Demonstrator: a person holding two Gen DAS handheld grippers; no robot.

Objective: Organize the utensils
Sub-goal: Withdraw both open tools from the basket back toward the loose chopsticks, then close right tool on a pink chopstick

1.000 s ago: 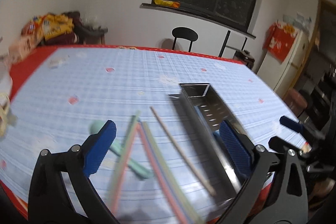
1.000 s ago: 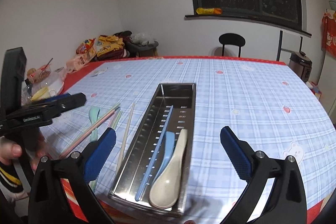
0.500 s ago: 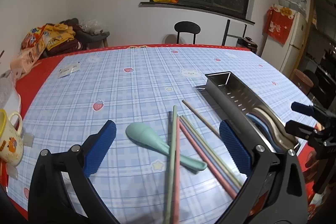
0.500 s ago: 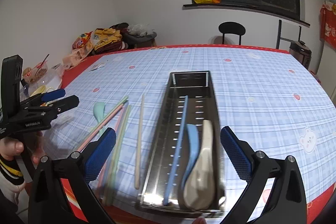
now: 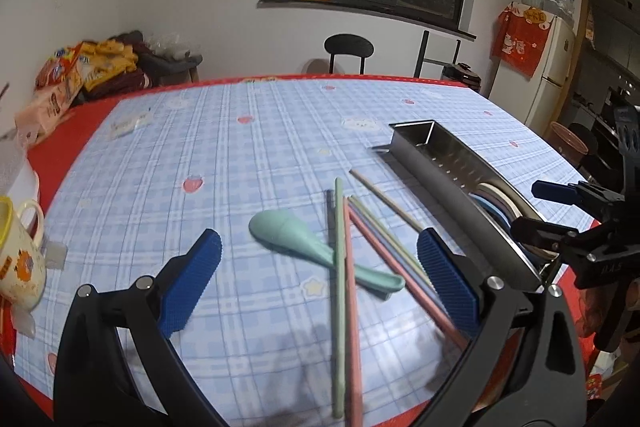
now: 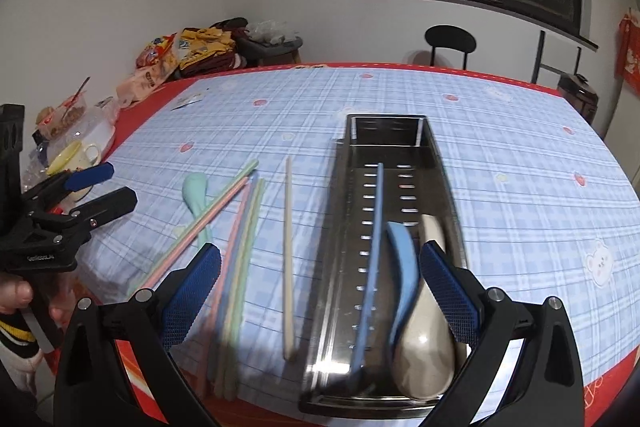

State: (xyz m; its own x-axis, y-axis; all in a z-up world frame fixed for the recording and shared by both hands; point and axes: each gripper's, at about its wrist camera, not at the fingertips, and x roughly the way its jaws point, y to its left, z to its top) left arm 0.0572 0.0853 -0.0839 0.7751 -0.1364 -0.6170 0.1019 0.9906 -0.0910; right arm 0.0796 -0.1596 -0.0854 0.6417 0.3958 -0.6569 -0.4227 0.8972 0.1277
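Chopsticks (image 5: 347,267) on table, left gripper (image 5: 318,275) spread above them, right gripper (image 6: 320,291) spread, empty

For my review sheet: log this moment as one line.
left gripper: open, empty | right gripper: open, empty | metal tray: blue chopstick, two spoons | tablecloth: green spoon, loose chopsticks

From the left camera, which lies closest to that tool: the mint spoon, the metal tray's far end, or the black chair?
1. mint spoon, on the cloth just ahead of the left tool, between its pads.
2. metal tray's far end, ahead to the right.
3. black chair, beyond the table's far edge.
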